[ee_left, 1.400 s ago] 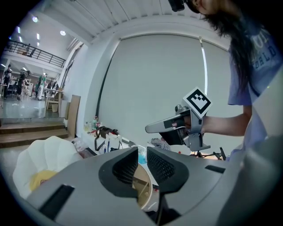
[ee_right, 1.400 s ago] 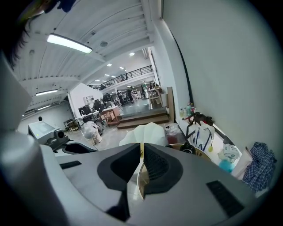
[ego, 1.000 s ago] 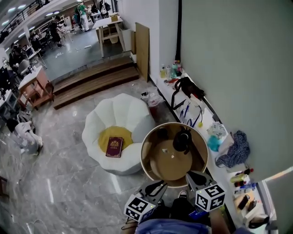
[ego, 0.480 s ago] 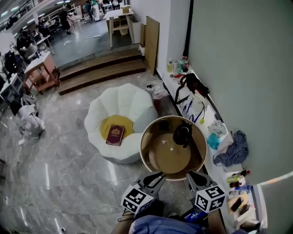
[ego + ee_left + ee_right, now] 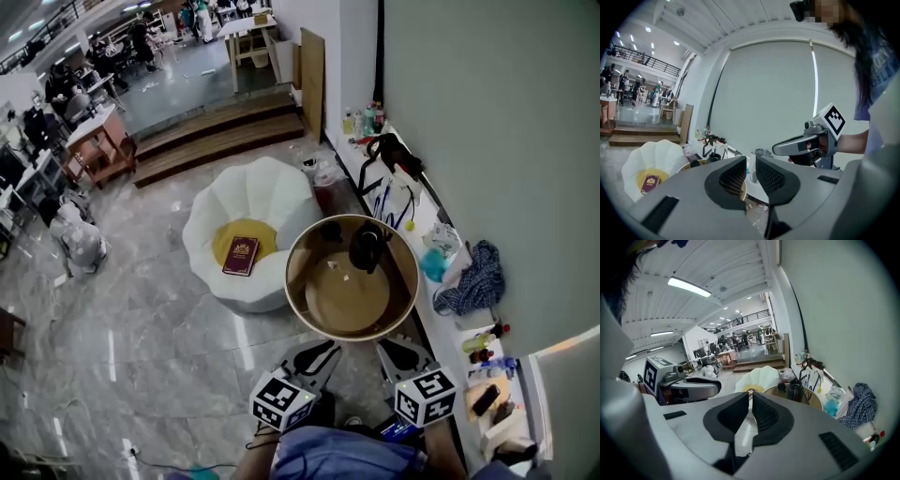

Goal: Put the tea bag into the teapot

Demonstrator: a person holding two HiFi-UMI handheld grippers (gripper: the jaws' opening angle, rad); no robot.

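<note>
A dark teapot (image 5: 366, 247) stands at the far side of a round wooden table (image 5: 319, 309). A small white scrap, perhaps the tea bag (image 5: 346, 277), lies on the table top near its middle. My left gripper (image 5: 315, 357) and right gripper (image 5: 397, 353) hover side by side just short of the table's near rim, both shut and empty. In the left gripper view the jaws (image 5: 750, 171) show only a thin slit, with the teapot (image 5: 714, 157) far beyond. The right gripper view has its jaws (image 5: 750, 398) meeting at the tips, and the teapot (image 5: 794, 391) ahead to the right.
A white petal-shaped seat (image 5: 267, 202) with a yellow cushion and a dark red book (image 5: 241, 255) stands left of the table. A low white ledge (image 5: 441, 319) along the wall holds bottles, cables and a blue cloth (image 5: 473, 281). Wooden steps (image 5: 216, 141) lie farther back.
The view has drawn back a little: the table and seat sit higher in the picture and the grippers lower. Both grippers stay shut and empty.
</note>
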